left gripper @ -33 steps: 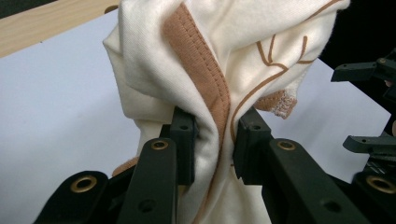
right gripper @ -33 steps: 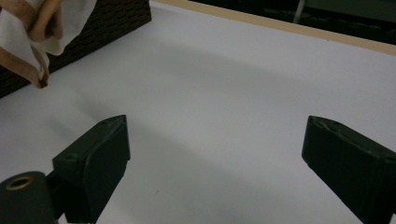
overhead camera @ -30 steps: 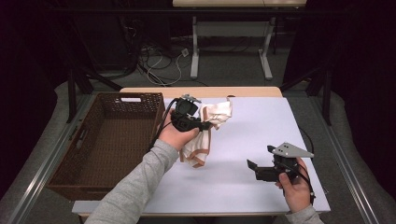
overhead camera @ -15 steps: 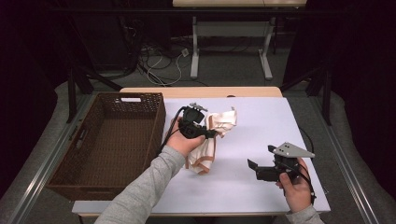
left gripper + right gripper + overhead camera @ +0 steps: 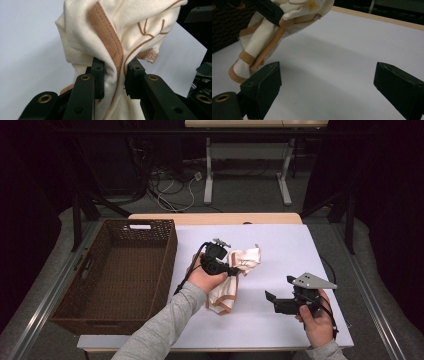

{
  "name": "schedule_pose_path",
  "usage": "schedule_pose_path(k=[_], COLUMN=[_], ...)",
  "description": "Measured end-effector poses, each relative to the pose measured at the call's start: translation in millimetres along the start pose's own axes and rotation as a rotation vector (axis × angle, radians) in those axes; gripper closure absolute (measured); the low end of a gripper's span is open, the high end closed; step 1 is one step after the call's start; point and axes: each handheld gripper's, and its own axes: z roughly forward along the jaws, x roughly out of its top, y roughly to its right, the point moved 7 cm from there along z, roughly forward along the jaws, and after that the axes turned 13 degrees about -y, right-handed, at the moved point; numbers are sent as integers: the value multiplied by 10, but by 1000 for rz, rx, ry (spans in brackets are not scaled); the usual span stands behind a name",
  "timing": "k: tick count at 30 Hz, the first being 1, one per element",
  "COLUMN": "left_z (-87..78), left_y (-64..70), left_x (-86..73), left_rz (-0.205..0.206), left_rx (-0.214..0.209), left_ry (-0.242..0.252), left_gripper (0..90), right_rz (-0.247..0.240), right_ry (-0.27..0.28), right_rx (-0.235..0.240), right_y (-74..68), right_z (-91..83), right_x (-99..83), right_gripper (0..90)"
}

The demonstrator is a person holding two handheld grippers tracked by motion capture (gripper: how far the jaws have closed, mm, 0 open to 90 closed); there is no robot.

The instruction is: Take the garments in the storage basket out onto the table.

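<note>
A cream cloth with tan-brown trim (image 5: 235, 275) hangs bunched over the middle of the white table (image 5: 280, 245), its lower end touching or near the top. My left gripper (image 5: 231, 269) is shut on a fold of the cloth (image 5: 117, 50), which is pinched between the black jaws. In the right gripper view the cloth (image 5: 269, 37) hangs at the upper left. My right gripper (image 5: 272, 299) is held low over the table's front right, open with nothing between its fingers (image 5: 263, 87), apart from the cloth.
A dark brown wicker basket (image 5: 75, 285) stands at the table's left side and looks empty. Beyond the table's far wooden edge stand desk legs (image 5: 210, 170) and loose cables on the floor.
My left gripper has carried the cloth to the right and a little nearer, away from the basket. The right gripper has stayed about where it was.
</note>
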Motion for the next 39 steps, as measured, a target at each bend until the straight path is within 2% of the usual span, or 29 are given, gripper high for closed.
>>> schedule_pose_path(k=[15,16,23,24,35,39], left_z=[443,465,617,648,909,949], left_y=[-34,-37,-22,-10,31,35], left_x=[-94,-102,-138,-142,-210,-217], left_rz=[-24,-10,13,2,90,100], left_rx=[-37,-31,-33,-38,-8,4], left_ry=[-27,-35,-54,-51,-114,-125], left_gripper=[726,725,720,718,693,679], right_rz=[-1,2,1,1,4,6], right_ry=[-12,-8,-5,-5,-14,-24], right_rx=[-2,0,-2,-2,-2,3], right_y=[4,1,14,14,34,33], right_z=[13,16,22,23,22,30], right_x=[-18,-16,-19,-19,-33,-43], right_gripper=[75,75,75,75,75,75])
